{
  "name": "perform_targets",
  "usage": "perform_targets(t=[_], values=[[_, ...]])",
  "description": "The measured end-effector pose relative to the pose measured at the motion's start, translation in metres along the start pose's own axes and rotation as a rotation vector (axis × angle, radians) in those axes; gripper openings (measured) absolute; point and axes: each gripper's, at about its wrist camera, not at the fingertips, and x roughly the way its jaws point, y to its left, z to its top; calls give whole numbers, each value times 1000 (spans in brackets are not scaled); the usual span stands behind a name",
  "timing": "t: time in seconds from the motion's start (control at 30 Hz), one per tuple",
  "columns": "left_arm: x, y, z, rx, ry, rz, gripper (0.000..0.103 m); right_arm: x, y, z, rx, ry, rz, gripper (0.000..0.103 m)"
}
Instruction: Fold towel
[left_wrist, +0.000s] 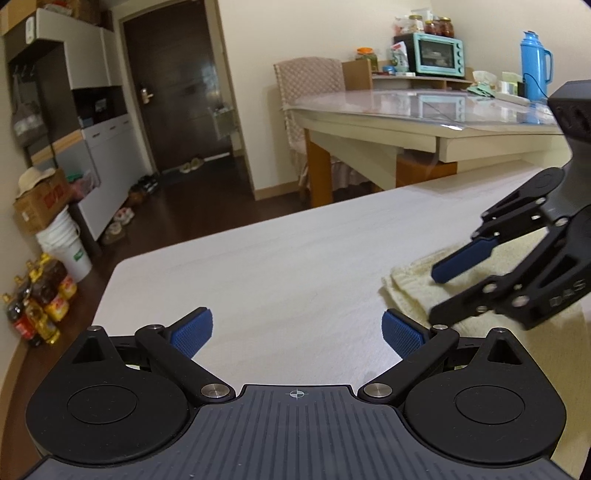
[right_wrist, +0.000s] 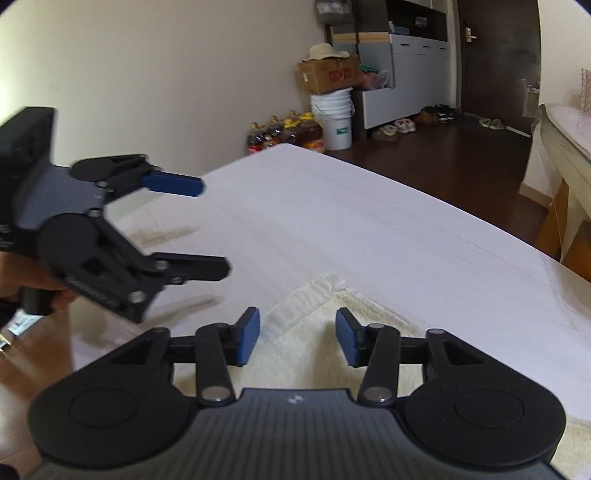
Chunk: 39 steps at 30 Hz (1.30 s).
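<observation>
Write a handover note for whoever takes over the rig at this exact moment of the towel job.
Left gripper: open, empty, over bare table left of the towel.
Right gripper: open, empty, above the towel near its corner.
Towel: cream, lies on the white table; appears already doubled at the edge, though most is out of view.
Done: cannot tell how many folds.
Left: grasp the towel edge, fold as needed.
</observation>
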Motion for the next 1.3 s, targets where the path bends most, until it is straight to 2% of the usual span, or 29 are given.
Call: perform_targets(t=[0.03, 0.1, 0.2, 0.33, 0.4, 0.5, 0.67, 0.8, 0.87, 0.97, 1.03, 1.1, 1.23, 1.3], values=[[-2, 1, -2, -4, 0, 2, 101, 1, -1, 0, 7, -2, -5, 32], [-3, 2, -4, -8, 0, -3, 101, -5, -8, -3, 61, -21, 20, 19], [-3, 0, -5, -7, 0, -17, 101, -22, -19, -10, 147, -74, 49, 14], [-3, -9, -4, -8, -5, -41, 101, -44, -28, -17, 223, -136, 75, 12], [-4, -13, -2, -10, -10, -51, 101, -57, -26, -20, 200, -165, 34, 10], [-11, -23, 2, 11, -27, -74, 101, -108, -19, -39, 243, -302, -7, 10], [-16, -50, 7, 92, -32, -139, 101, -177, 4, -93, 321, -436, -88, 10], [-14, -84, 5, 216, -32, -207, 101, -212, 24, -157, 411, -454, -174, 10], [-13, -96, 3, 250, -31, -226, 101, -220, 31, -184, 463, -423, -189, 12], [-11, -108, 0, 281, -22, -241, 101, -218, 33, -205, 478, -372, -208, 27], [-8, -114, -2, 292, -11, -236, 101, -222, 34, -210, 430, -353, -239, 45], [-9, -116, -5, 286, -7, -231, 101, -217, 37, -204, 353, -338, -284, 48], [-16, -116, -8, 261, -14, -213, 101, -224, 38, -206, 251, -323, -300, 61], [-20, -116, -8, 243, -19, -199, 101, -224, 38, -205, 221, -308, -312, 61]])
